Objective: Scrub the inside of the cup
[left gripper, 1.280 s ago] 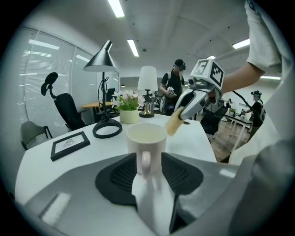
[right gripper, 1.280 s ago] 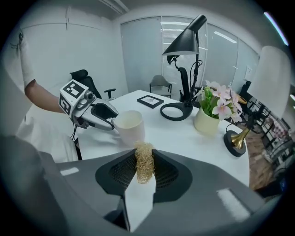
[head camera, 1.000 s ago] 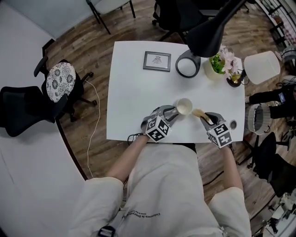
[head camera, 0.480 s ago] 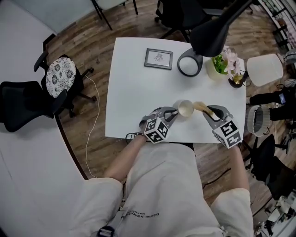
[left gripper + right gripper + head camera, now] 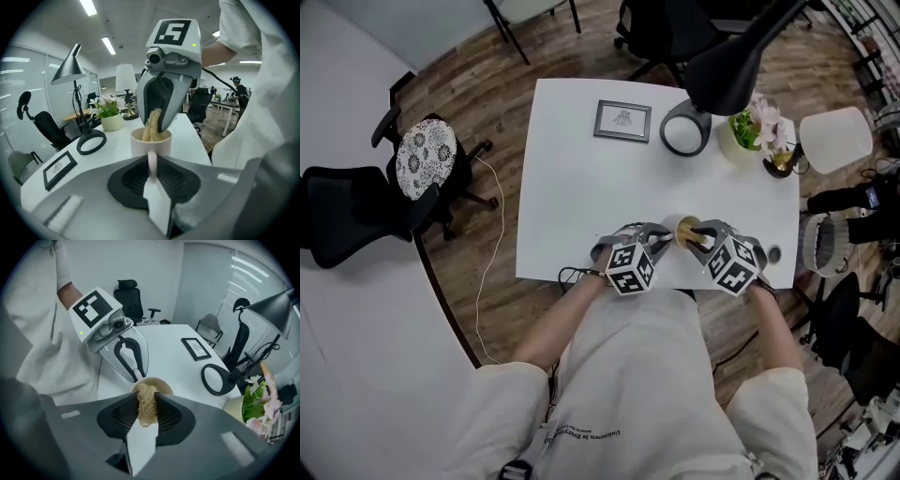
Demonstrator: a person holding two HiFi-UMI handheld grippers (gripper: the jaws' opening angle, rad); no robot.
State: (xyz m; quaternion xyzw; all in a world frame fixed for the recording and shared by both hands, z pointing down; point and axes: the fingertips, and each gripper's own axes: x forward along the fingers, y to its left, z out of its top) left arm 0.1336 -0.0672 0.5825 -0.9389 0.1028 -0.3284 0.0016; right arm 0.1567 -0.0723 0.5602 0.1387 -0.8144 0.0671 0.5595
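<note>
A cream cup stands near the front edge of the white table. My left gripper is shut on the cup's handle. My right gripper is shut on a tan loofah scrubber, whose far end dips into the cup's mouth. In the left gripper view the scrubber hangs from the right gripper down into the cup. The cup's inside is mostly hidden by the scrubber.
At the back of the table are a framed picture, a black lamp base ring with its dark shade above, and a potted plant. A white lampshade stands off to the right. Office chairs stand left of the table.
My right gripper has swung in leftward from beside the cup and brought the scrubber into its mouth. The left gripper and the cup have shifted slightly right.
</note>
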